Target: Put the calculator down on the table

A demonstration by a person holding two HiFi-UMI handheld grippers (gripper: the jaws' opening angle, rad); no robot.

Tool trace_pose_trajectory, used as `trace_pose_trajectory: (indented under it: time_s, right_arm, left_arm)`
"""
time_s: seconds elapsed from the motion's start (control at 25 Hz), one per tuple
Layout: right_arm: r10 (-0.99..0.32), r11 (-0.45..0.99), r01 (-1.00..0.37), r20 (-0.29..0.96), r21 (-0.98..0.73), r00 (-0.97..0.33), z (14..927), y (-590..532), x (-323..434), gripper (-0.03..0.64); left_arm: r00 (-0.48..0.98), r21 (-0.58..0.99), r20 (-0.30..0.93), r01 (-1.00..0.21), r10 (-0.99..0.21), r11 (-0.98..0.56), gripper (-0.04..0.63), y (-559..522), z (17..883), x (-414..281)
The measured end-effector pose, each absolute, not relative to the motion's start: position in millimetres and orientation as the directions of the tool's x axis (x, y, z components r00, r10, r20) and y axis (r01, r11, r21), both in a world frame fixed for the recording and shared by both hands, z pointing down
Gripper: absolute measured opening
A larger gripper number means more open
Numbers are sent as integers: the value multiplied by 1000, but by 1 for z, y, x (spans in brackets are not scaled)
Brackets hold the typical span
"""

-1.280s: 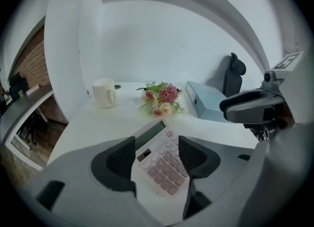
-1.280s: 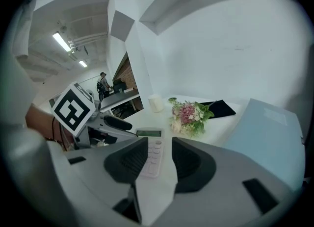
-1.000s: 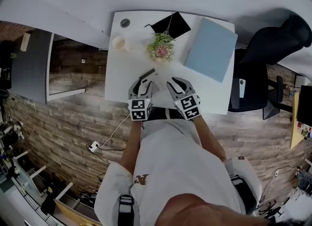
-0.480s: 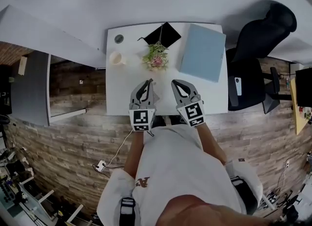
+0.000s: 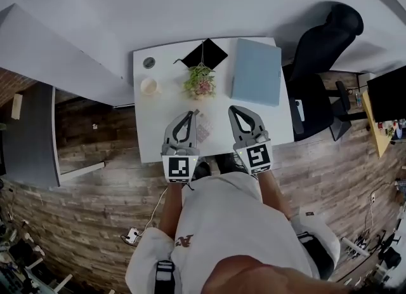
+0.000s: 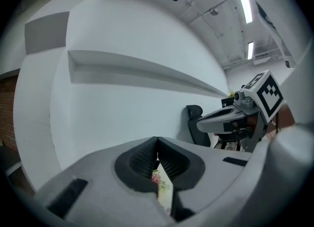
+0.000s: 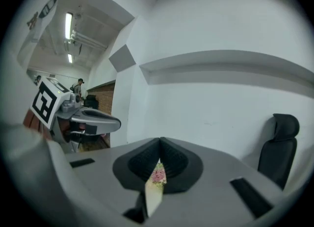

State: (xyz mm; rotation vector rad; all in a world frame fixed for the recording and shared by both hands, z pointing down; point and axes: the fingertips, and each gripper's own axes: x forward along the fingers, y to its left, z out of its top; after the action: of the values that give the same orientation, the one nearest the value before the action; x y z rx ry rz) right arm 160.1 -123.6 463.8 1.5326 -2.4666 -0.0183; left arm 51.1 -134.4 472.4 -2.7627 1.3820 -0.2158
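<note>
One white table (image 5: 149,127) lies below the left gripper (image 5: 192,113) and right gripper (image 5: 233,108), each with jaws fully together on nothing, the left's just closed, and the small calculator (image 5: 203,127) rests flat on it between them.

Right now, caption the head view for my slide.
Left hand-held gripper and right hand-held gripper, shut, above table with calculator.

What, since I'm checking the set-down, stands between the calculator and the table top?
Nothing visible. The calculator seems to lie flat on the table, between the left gripper and the right gripper, both shut and empty. The flowers stand beyond it, apart.
</note>
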Motion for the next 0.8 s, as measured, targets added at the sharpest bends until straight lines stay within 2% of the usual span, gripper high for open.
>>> trace_pose_trajectory:
  time_s: [0.28,0.8]
  right_arm:
    - [-907,402,-899,207,173,-366,459,-110,151,6]
    - [-905,406,-895,220,186,-365,457,-107,138,6]
  left_arm:
    - [614,-95,89,-779,-784,-620,0,-128,470,29]
    - [618,-81,89,-778,-782,-624,0,-128,471,16]
